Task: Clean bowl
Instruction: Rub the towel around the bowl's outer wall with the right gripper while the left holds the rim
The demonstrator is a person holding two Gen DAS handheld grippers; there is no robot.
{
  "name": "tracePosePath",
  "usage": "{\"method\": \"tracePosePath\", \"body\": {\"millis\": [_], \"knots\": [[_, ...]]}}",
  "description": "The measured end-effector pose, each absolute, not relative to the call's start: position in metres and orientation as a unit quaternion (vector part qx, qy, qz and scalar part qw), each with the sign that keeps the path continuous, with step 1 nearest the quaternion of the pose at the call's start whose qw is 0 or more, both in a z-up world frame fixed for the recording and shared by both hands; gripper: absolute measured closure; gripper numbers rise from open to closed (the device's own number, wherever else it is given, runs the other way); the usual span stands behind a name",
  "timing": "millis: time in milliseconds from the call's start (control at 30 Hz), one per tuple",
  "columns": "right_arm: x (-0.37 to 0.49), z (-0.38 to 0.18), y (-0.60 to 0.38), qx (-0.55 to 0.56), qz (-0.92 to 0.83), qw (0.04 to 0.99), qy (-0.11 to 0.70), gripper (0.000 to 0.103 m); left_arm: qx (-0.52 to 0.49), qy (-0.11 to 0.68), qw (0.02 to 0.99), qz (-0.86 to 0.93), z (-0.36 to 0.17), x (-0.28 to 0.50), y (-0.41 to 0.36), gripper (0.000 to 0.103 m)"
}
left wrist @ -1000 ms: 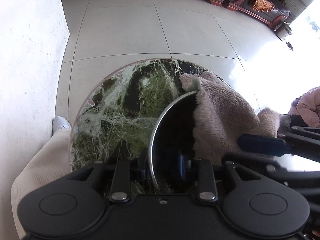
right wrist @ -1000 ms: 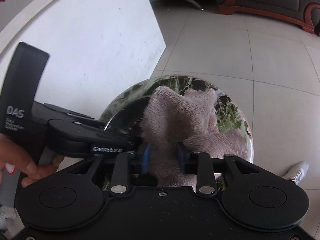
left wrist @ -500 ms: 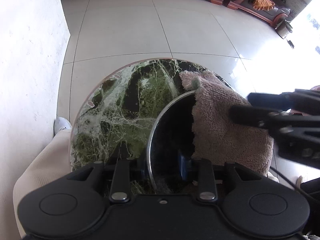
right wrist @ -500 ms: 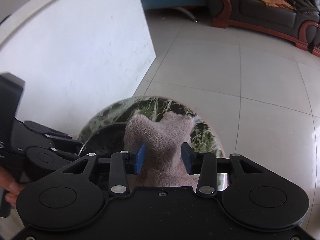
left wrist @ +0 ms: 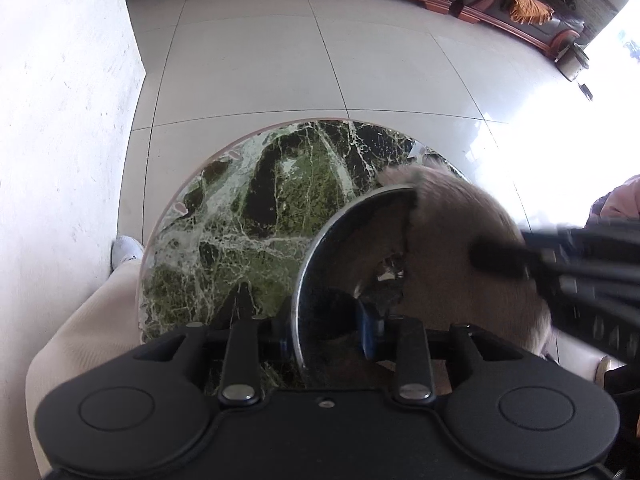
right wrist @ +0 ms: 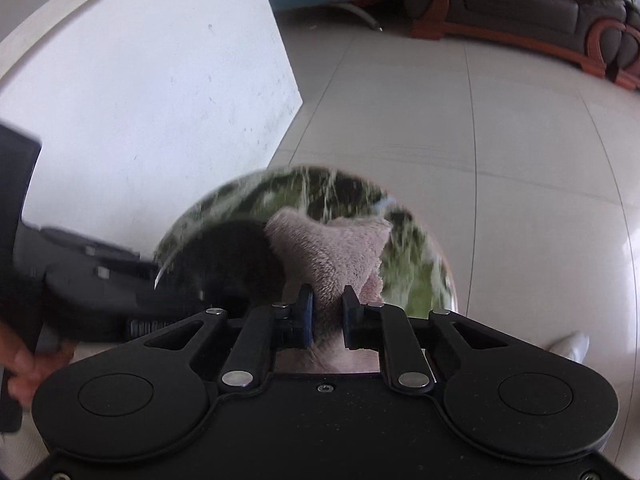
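Bowl (left wrist: 340, 264), thin slippery steel, sits rim-clamped in left gripper (left wrist: 330, 334); right gripper (right wrist: 328, 316), at three o'clock, pinches soft plush cloth (right wrist: 340, 256) against it.

pale glossy square floor tiles (left wrist: 248, 60) with thin dark joints. rough white plaster wall (left wrist: 60, 120) at left. dark leather sofa with red-brown wooden trim (right wrist: 532, 4) along the far side. strong daylight glare (left wrist: 568, 160) at right.
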State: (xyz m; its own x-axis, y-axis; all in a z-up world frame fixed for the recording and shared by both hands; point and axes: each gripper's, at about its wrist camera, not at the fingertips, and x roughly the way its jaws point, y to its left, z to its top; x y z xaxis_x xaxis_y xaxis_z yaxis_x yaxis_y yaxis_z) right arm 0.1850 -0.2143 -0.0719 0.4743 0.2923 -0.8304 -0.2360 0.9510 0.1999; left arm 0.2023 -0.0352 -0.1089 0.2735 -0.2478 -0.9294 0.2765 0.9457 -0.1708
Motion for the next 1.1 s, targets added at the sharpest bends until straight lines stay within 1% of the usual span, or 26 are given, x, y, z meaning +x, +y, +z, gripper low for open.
{"method": "tracePosePath", "body": {"millis": [133,200,267,367,467,600,700,867,933,1000,1100], "knots": [[0.195,-0.076,-0.217,0.052,0.156,0.85,0.5,0.087,0.004,0.579,0.8,-0.16,-0.108,0.201,-0.034,0.073],[0.189,-0.081,-0.226,0.078,0.144,0.845,0.509,0.09,-0.004,0.577,0.802,-0.158,-0.109,0.199,-0.033,0.073],[0.172,-0.089,-0.237,0.106,0.136,0.835,0.522,0.09,-0.011,0.575,0.803,-0.158,-0.11,0.199,-0.031,0.073],[0.153,-0.09,-0.243,0.126,0.134,0.828,0.53,0.086,-0.021,0.574,0.802,-0.165,-0.112,0.201,-0.03,0.073],[0.151,-0.088,-0.24,0.111,0.131,0.831,0.529,0.086,-0.005,0.563,0.809,-0.169,-0.107,0.201,-0.032,0.077],[0.155,-0.084,-0.237,0.084,0.131,0.838,0.523,0.087,0.035,0.523,0.828,-0.198,-0.09,0.203,-0.037,0.076],[0.156,-0.085,-0.238,0.086,0.133,0.838,0.523,0.087,0.057,0.515,0.827,-0.218,-0.087,0.213,-0.042,0.076],[0.157,-0.085,-0.238,0.086,0.138,0.838,0.522,0.087,0.068,0.523,0.815,-0.241,-0.096,0.226,-0.045,0.077],[0.162,-0.083,-0.235,0.072,0.143,0.84,0.519,0.089,0.062,0.531,0.81,-0.243,-0.099,0.227,-0.04,0.083],[0.169,-0.081,-0.228,0.049,0.155,0.841,0.517,0.092,0.047,0.543,0.802,-0.246,-0.101,0.227,-0.032,0.087],[0.181,-0.078,-0.219,0.013,0.174,0.841,0.512,0.092,0.027,0.557,0.791,-0.251,-0.099,0.217,-0.018,0.087]]}}
